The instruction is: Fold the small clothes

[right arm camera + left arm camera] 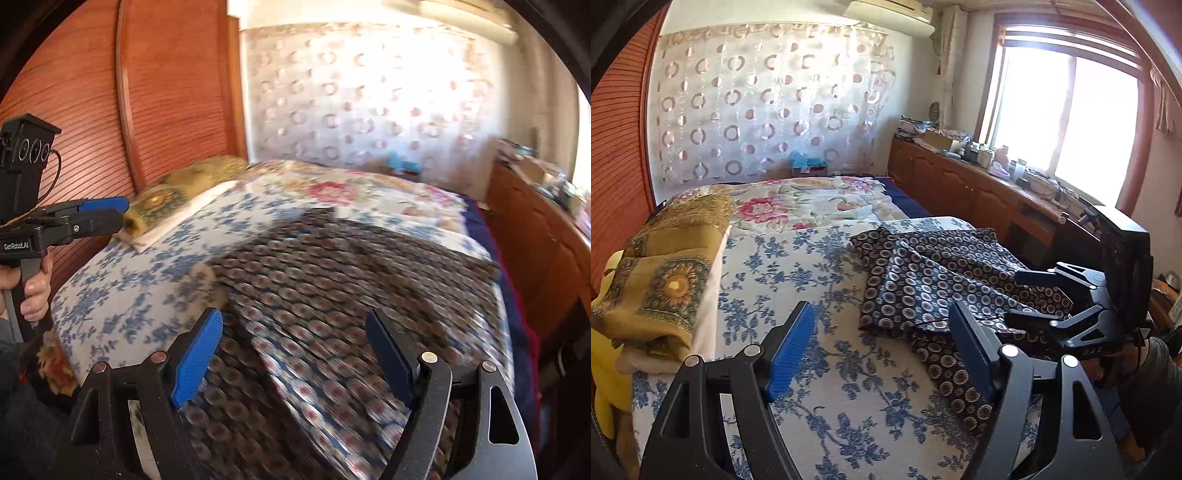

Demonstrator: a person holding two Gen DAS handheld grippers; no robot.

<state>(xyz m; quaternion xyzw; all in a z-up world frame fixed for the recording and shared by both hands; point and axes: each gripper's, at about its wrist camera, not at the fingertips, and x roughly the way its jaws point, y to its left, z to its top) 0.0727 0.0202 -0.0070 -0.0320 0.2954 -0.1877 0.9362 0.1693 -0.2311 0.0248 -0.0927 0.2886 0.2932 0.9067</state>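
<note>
Your left gripper [882, 347] hovers over the bed [798, 288], jaws wide, holding nothing. The patterned garment [945, 280] lies crumpled at two o'clock from it, its near end hidden behind your right gripper [1030, 295]. That gripper's jaws are wide too — its own view is motion-blurred, so the garment's [332, 288] folds are hard to read.

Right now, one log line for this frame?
left gripper: open, empty | right gripper: open, over patterned garment | garment: rumpled on bed, unfolded
</note>
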